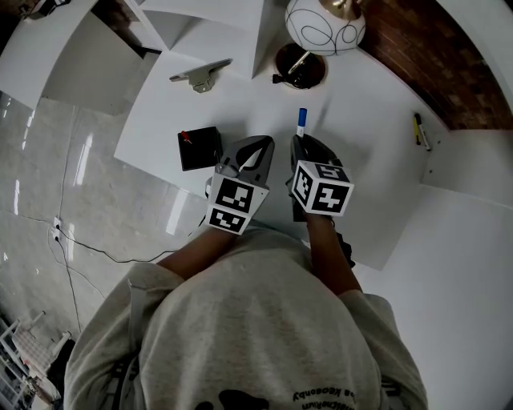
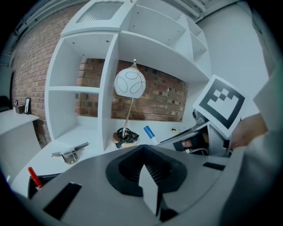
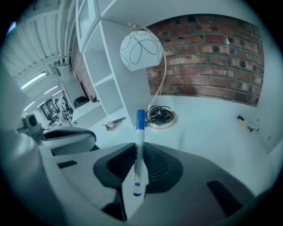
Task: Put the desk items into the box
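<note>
Two grippers at centre frame: left gripper, right gripper. One blue-capped marker. One black box, centre left. One red-capped pen. One metal tool, upper left. One globe lamp, top. One yellow pen, right.

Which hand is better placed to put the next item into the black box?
Right: the right gripper holds the blue-capped marker, while the left gripper is shut and empty, though nearer the box.

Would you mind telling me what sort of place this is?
Probably a home-office or study corner: a white desk with built-in shelving, a globe lamp and a brick wall behind.
</note>
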A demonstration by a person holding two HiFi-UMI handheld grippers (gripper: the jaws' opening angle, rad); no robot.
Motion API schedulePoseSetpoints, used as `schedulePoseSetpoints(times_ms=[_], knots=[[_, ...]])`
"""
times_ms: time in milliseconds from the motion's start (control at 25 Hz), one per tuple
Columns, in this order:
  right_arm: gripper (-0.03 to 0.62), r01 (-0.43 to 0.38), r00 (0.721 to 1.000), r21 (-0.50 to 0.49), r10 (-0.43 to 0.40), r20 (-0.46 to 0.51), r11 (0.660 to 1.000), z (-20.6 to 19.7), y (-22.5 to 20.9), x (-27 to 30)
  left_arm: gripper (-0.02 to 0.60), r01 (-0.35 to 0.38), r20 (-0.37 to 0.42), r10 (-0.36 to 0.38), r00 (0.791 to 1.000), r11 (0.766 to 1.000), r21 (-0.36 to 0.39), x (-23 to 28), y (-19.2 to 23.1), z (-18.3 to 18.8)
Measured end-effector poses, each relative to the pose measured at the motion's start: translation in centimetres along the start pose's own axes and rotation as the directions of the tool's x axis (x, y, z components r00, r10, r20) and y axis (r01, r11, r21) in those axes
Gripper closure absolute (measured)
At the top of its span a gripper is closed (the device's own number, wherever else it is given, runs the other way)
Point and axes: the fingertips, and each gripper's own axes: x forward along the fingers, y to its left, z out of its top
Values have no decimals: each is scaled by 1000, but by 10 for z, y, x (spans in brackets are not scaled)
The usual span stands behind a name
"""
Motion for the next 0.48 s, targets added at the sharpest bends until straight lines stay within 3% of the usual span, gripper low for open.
schedulePoseSetpoints(times_ms=[280, 480], knots=[[520, -22, 989, -68, 32, 144, 997, 18, 17, -12, 578, -27, 34, 26, 999, 1000, 7, -12, 4, 9], [520, -74, 962, -126, 103, 251, 989, 34, 38, -22, 578, -51, 60, 50, 997, 999, 17, -24, 10, 14]])
